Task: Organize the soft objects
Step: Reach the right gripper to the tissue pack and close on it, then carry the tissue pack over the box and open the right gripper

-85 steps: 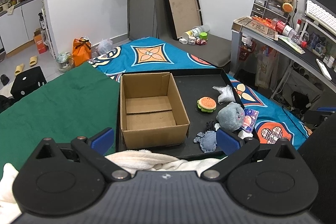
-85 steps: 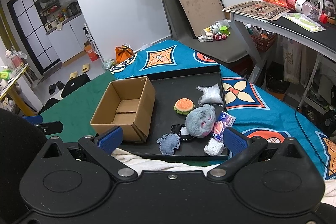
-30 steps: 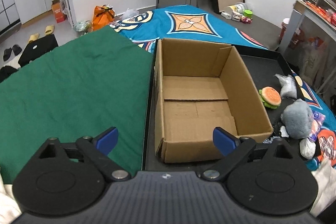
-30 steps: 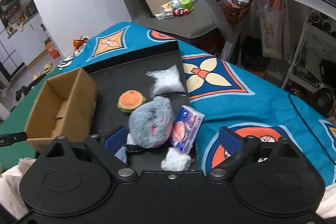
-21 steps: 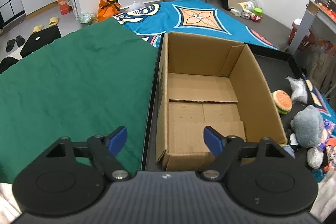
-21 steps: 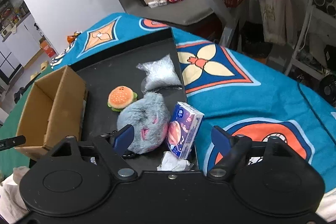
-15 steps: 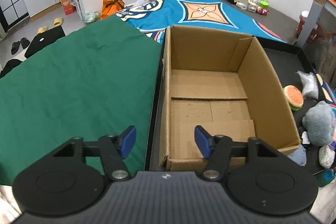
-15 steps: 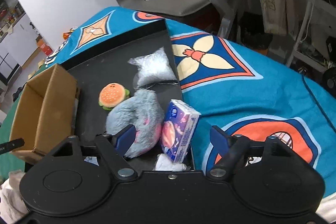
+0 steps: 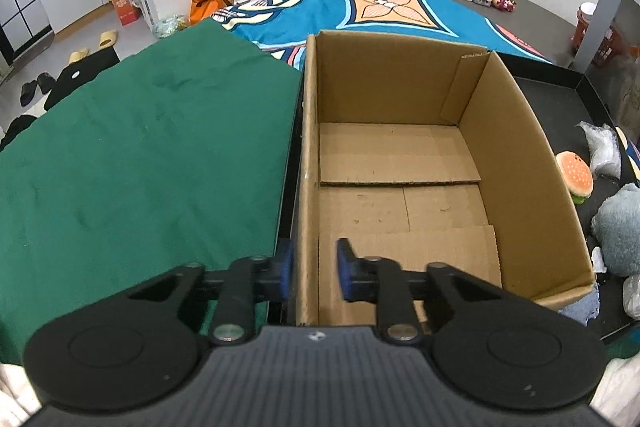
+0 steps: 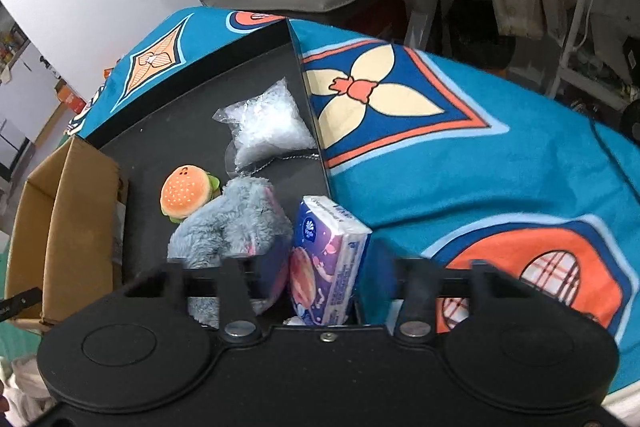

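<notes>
Both jaws just closing on their targets.
Left gripper (image 9: 314, 267) clamped astride cardboard box (image 9: 520, 163) wall; right gripper (image 10: 326, 277) pinching upright tissue pack (image 10: 326, 259), long axis leaning away.

The box (image 9: 400, 155) is plain brown corrugated cardboard, matt, with raw cut edges. The green cloth (image 9: 140, 163) beside it looks soft and felt-like. The tray (image 10: 188, 115) is smooth black (plastic, apparently) with a dull sheen. The plush (image 10: 236, 223) is shaggy grey fur; the tissue pack (image 10: 328, 259) wears glossy printed film; the bag (image 10: 268, 127) is clear crinkled plastic.
</notes>
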The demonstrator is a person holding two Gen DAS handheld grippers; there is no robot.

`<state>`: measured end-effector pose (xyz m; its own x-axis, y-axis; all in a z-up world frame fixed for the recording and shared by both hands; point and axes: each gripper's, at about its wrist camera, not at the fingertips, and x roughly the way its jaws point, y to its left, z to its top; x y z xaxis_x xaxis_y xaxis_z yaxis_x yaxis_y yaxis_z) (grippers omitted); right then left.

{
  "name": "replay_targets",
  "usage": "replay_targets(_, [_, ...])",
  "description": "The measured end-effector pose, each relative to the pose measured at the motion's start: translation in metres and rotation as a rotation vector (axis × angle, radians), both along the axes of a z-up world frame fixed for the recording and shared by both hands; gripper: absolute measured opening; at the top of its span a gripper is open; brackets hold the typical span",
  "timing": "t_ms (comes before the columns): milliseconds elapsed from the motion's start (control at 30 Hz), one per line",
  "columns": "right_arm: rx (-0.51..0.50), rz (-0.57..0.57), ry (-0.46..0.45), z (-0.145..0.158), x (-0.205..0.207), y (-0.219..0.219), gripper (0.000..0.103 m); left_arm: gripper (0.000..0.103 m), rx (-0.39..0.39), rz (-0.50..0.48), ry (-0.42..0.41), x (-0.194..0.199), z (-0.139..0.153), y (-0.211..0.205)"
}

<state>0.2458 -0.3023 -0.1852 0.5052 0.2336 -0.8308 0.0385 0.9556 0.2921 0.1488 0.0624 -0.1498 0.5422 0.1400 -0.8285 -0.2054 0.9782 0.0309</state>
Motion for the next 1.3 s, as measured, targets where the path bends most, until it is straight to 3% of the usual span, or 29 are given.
replay_targets(67, [0.017, -0.017, -0.008, 0.001, -0.004, -0.001, 0.024, 0.008, 0.017, -0.001, -0.011, -0.001, 0.002, 0.0])
replay_targets(633, [0.036, -0.007, -0.18, 0.05, -0.034, 0.009, 0.02, 0.009, -0.024, -0.05, -0.054, -0.021, 0.007, 0.008])
replay_targets(1300, [0.035, 0.205, -0.314, 0.086, -0.033, 0.102, 0.02, 0.009, -0.032, -0.017, -0.045, -0.024, 0.001, 0.008])
